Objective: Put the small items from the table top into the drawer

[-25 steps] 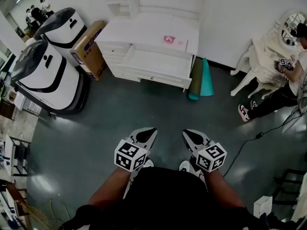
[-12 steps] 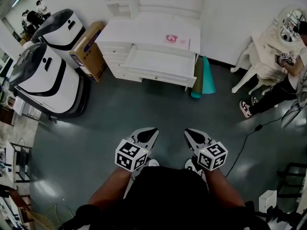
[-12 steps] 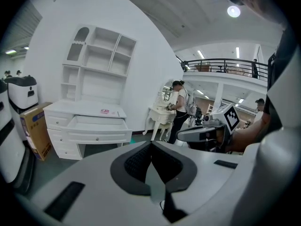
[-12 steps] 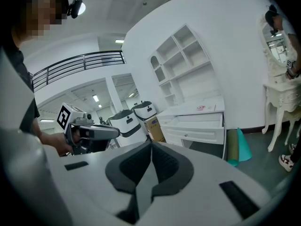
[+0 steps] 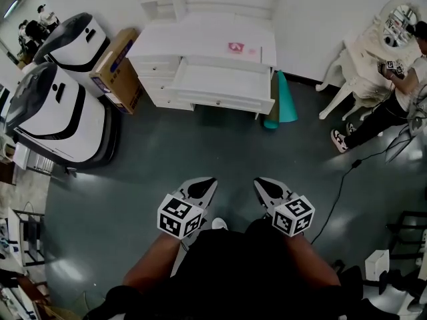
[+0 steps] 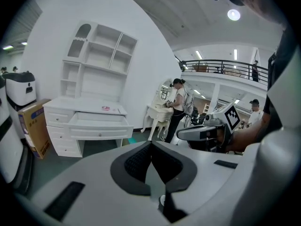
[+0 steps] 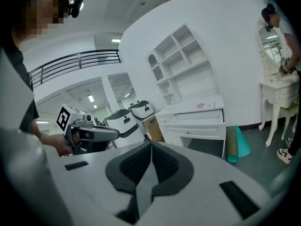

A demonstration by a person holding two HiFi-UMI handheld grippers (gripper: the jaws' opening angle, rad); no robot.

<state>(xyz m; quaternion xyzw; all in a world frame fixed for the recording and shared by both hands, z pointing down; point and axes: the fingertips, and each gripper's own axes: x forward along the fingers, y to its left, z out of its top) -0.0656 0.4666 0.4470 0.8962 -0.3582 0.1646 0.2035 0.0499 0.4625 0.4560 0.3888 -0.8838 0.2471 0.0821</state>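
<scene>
A white desk (image 5: 200, 42) stands far ahead against the wall, its wide drawer (image 5: 220, 85) pulled open. A small pink item (image 5: 235, 47) lies on the table top, with a paler item (image 5: 252, 51) beside it, too small to make out. My left gripper (image 5: 205, 183) and right gripper (image 5: 260, 183) are held low near my body, side by side, both shut and holding nothing. The desk (image 6: 84, 109) and pink item (image 6: 106, 108) also show in the left gripper view beyond the shut left gripper (image 6: 150, 144). Past the shut right gripper (image 7: 151, 142), the right gripper view shows the drawer (image 7: 197, 122) and pink item (image 7: 201, 105).
Two large white machines (image 5: 57, 105) and a cardboard box (image 5: 117, 69) stand left of the desk. Rolled green and teal mats (image 5: 280, 102) lean at its right side. A person (image 5: 393, 105) is at a white dressing table far right. A cable (image 5: 340, 192) runs over the grey floor.
The desk has shifted slightly in the head view as I move; both grippers stay shut and in the same pose.
</scene>
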